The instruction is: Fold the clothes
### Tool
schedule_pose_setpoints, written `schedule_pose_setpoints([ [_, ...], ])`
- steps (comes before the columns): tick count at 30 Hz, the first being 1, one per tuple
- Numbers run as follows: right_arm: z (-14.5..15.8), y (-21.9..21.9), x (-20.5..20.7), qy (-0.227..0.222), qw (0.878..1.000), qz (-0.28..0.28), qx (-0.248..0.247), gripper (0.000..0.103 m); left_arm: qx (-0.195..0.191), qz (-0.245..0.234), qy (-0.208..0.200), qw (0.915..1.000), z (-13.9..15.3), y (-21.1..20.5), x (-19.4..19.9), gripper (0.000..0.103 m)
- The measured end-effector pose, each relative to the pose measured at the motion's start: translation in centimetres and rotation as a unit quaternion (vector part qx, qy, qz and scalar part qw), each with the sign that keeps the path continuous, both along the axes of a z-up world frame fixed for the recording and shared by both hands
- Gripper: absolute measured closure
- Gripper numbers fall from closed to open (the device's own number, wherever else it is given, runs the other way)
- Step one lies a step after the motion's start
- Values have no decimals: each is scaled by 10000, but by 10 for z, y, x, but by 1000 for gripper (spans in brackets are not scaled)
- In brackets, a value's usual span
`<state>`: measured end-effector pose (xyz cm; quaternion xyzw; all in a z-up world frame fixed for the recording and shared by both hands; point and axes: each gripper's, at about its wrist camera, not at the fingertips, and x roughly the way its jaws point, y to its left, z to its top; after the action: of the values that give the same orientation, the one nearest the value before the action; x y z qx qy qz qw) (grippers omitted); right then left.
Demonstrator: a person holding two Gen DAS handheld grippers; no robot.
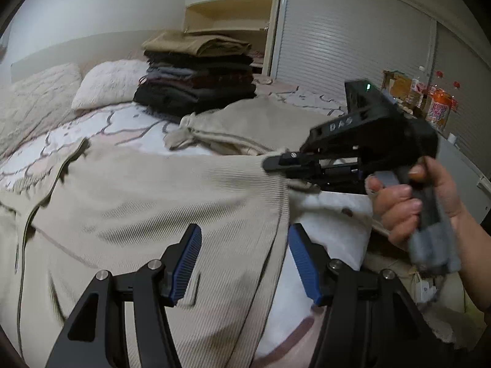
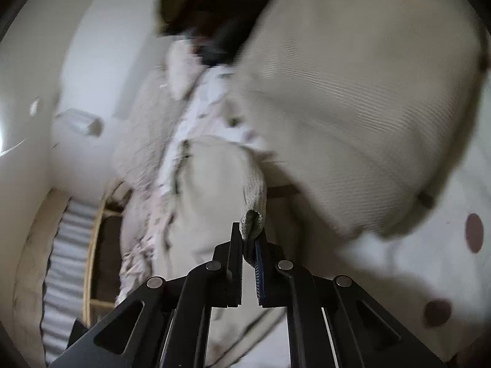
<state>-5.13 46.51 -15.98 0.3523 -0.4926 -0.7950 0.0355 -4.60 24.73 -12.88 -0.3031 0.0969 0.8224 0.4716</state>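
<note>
A beige ribbed cardigan (image 1: 159, 190) lies spread on the bed, its sleeve (image 1: 233, 128) bunched toward the far side. My left gripper (image 1: 245, 260) hovers over the garment's right edge, jaws apart, blue pads (image 1: 187, 263) clear of the cloth. My right gripper (image 1: 276, 165), held by a hand (image 1: 408, 202), sits at the cardigan's right edge. In the right wrist view, the right gripper (image 2: 250, 239) is shut on the cardigan's ribbed cuff (image 2: 253, 214), and the cardigan (image 2: 353, 107) appears blurred.
A stack of folded clothes (image 1: 196, 73) stands at the back of the bed beside a pillow (image 1: 110, 82). Bottles and snack packs (image 1: 429, 101) line a surface at the right near the shutter doors. A wooden frame (image 2: 95, 260) shows beside the bed.
</note>
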Motion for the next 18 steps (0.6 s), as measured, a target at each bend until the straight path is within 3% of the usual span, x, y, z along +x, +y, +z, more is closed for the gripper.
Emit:
schedule_pose_setpoints([
  [6, 36, -22, -24, 294, 9972, 686, 77, 95, 153, 196, 477, 9986, 10, 28, -8, 44],
  [12, 46, -42, -37, 245, 9914, 1278, 106, 96, 299, 369, 473, 9978, 10, 36, -28, 47],
  [15, 50, -51, -37, 225, 9883, 1499, 182, 96, 462, 386, 193, 9980, 6, 32, -41, 73],
  [17, 52, -53, -37, 189, 9873, 1550, 279, 95, 628, 502, -227, 9965, 1, 25, -57, 98],
  [18, 52, -54, -38, 167, 9871, 1558, 329, 95, 730, 539, -483, 9947, -1, 20, -66, 99],
])
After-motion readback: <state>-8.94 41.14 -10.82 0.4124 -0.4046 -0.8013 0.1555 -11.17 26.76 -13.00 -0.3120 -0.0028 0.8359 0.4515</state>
